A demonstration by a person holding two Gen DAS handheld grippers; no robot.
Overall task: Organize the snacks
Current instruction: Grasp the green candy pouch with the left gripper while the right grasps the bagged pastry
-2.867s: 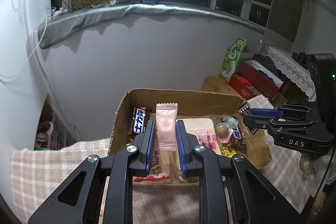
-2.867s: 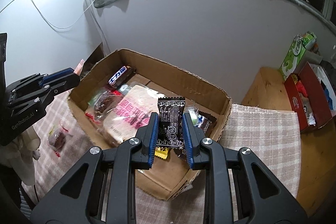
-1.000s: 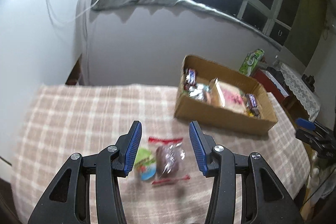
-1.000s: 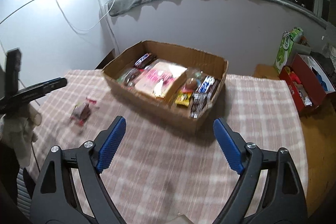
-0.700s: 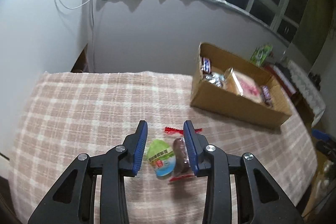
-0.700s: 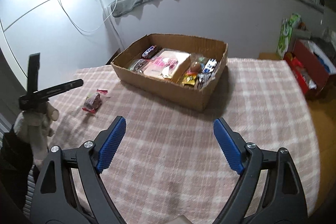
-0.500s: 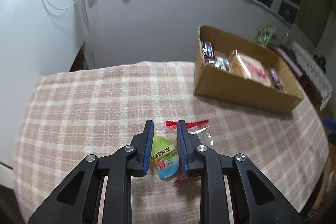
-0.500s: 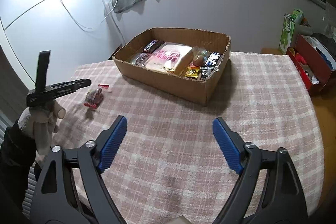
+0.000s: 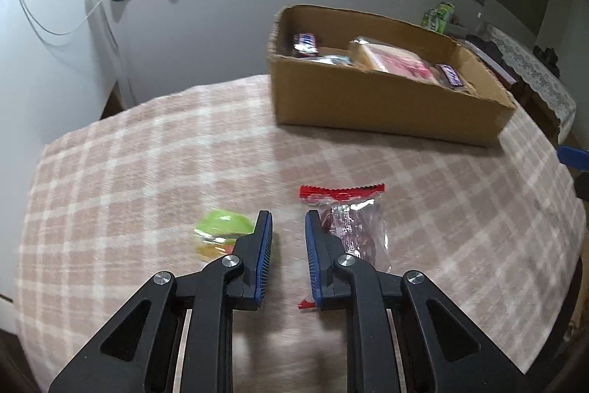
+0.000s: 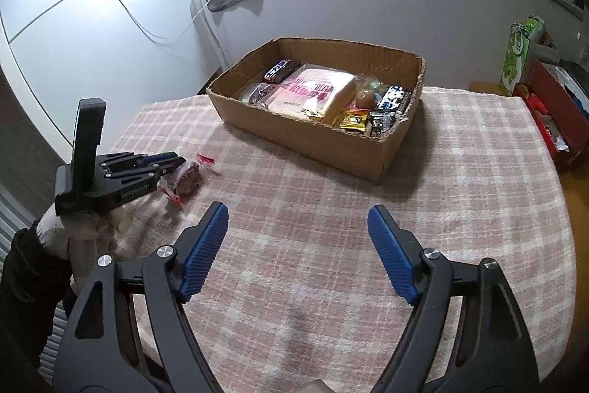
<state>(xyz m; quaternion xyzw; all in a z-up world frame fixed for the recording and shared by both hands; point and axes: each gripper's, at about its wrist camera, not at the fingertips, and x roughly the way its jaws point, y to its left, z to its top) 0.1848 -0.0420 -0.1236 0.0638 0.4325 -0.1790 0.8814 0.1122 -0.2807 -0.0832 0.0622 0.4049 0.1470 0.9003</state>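
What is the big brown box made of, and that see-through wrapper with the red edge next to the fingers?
The box looks like plain brown cardboard, matte, with rough, slightly frayed top edges. The wrapper seems to be thin clear plastic film: it is shiny and crinkled, something dark shows through it, and its red end strip is cut in a zigzag.

your tongs [image 10: 297,249] are black frames with silver screws and ribbed blue pads [image 10: 392,255]; you wear a white glove [image 10: 79,238] and dark sleeve [image 10: 27,286].
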